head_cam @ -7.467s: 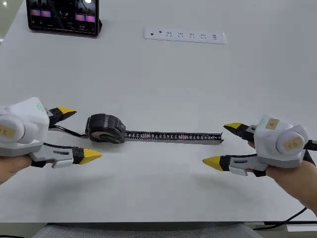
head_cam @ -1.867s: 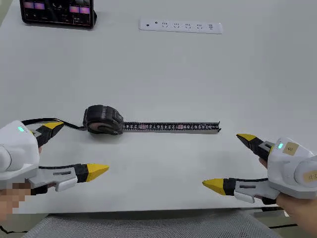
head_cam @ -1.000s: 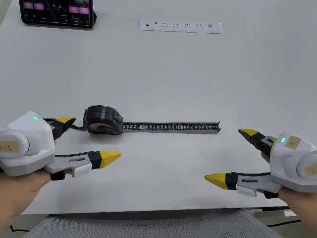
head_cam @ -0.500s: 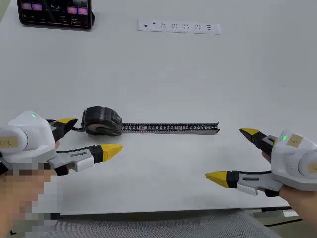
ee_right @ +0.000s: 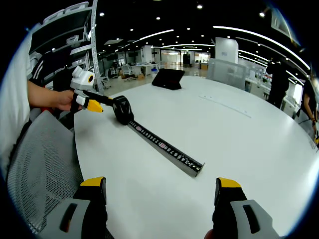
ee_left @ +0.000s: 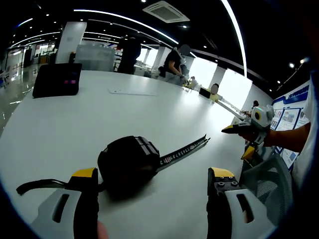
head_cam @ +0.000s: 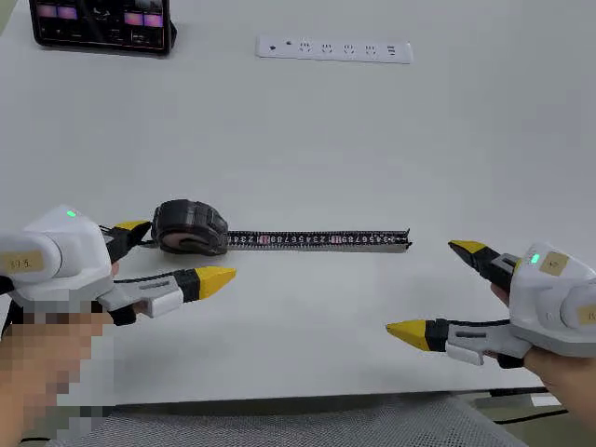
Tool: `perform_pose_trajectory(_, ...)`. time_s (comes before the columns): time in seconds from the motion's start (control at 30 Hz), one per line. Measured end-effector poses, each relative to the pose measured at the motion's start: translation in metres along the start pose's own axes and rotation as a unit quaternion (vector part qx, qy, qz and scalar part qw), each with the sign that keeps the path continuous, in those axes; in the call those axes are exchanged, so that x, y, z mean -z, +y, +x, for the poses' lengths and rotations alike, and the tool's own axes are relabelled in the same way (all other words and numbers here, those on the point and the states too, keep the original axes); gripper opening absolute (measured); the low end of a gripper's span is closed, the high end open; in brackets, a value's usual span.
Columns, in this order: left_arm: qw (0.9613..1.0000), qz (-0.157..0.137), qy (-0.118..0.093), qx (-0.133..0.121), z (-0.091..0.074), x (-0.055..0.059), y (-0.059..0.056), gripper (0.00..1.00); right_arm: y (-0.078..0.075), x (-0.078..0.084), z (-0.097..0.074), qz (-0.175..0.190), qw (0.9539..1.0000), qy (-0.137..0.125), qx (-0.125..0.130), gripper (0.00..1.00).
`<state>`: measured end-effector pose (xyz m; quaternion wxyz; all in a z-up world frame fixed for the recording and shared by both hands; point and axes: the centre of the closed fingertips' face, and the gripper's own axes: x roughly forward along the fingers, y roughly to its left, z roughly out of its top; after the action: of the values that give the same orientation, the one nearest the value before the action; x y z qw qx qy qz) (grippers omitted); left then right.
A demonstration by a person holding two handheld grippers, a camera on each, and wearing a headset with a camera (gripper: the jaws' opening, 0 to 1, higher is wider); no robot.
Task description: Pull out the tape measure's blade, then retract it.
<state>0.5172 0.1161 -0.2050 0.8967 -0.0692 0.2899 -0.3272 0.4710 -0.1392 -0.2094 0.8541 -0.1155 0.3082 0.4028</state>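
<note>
White tabletop (head_cam: 307,130) in open-plan office, power strip (head_cam: 333,48) and dark screen (head_cam: 101,20) far beyond both grippers. Tape measure case (head_cam: 189,228) lying just ahead of left gripper (head_cam: 183,250), roughly between its spread jaws, no contact visible; black strap (ee_left: 35,185) trailing back past one jaw. Blade (head_cam: 317,239) out flat on tabletop, running from case toward right gripper (head_cam: 424,287), hook (head_cam: 406,239) near that gripper's far jaw but apart from it. Right gripper released too, jaws wide, nothing held. Case probably dense and rigid with ribbed rubbery shell, so good purchase across its flanks. Blade likely thin springy steel: stiff along the curve, easy to kink, quick to whip back once unlocked; best pinched at hook end. Both hands low, grippers near level, pointed inward at each other across blade.
</note>
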Motion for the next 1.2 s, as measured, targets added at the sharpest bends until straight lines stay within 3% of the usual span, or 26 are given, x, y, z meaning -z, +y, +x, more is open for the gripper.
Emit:
perform_pose_trajectory(0.47,1.0,-0.003,-0.004,-0.006,0.001,-0.001,-0.002,0.89,0.0,-0.001,0.001,-0.005,0.9999,0.004,-0.008,0.85)
perform_pose_trajectory(1.2,0.9979,-0.018,-0.009,-0.061,0.006,-0.002,0.006,0.8,-0.037,-0.011,0.012,-0.074,0.9957,0.039,-0.039,0.62)
